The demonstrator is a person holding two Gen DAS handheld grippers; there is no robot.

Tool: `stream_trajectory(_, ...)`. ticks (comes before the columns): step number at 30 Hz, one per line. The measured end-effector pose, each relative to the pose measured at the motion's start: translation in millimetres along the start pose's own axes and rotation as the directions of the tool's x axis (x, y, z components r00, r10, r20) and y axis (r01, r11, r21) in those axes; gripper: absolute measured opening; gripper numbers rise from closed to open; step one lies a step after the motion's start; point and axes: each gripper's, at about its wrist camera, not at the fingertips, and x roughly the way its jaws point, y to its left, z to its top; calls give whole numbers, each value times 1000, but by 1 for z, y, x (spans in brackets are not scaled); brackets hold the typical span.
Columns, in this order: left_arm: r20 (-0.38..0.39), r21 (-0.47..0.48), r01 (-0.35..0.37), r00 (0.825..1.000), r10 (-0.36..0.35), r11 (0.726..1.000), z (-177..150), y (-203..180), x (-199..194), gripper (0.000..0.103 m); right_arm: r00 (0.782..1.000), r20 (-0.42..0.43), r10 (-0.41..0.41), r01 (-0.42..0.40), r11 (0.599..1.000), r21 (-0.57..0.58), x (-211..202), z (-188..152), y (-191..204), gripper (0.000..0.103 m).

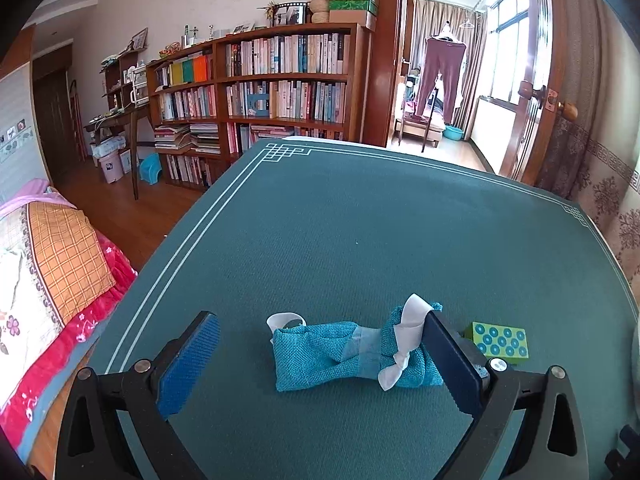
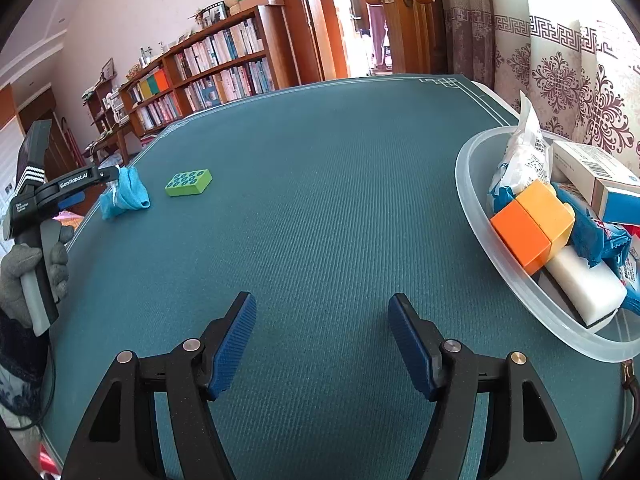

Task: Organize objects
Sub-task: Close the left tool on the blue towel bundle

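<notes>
A teal woven pouch (image 1: 344, 350) tied with a white ribbon lies on the green table mat (image 1: 360, 232). My left gripper (image 1: 320, 360) is open with its fingers on either side of the pouch; the right finger touches the pouch's ribbon end. A green block with blue circles (image 1: 500, 340) lies just right of that finger. In the right wrist view the pouch (image 2: 126, 194) and green block (image 2: 189, 183) lie at the far left, with the left gripper (image 2: 102, 184) beside them. My right gripper (image 2: 322, 344) is open and empty over the mat. A clear plastic bowl (image 2: 504, 264) at the right holds an orange block (image 2: 532, 228), packets and boxes.
The table edge runs along the left, with a bed (image 1: 48, 264) below it. A bookshelf (image 1: 264, 88) stands across the room. A patterned curtain (image 2: 560, 72) hangs right behind the bowl.
</notes>
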Motion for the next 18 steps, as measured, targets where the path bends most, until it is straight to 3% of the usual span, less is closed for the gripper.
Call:
stream_trajectory(5, -49, -28, 70, 996, -71, 997, -5, 1, 11, 102, 1000, -3, 4, -4, 1000, 6, 1, -1, 1, 70)
stream_trajectory(9, -91, -67, 153, 983, -159, 986, -16, 1, 15, 102, 1000, -3, 7, -7, 1000, 11, 2, -3, 0, 70)
stream_trajectory(18, -99, 19, 126, 987, -124, 992, -16, -21, 17, 102, 1000, -4, 7, -7, 1000, 13, 1, -4, 0, 70)
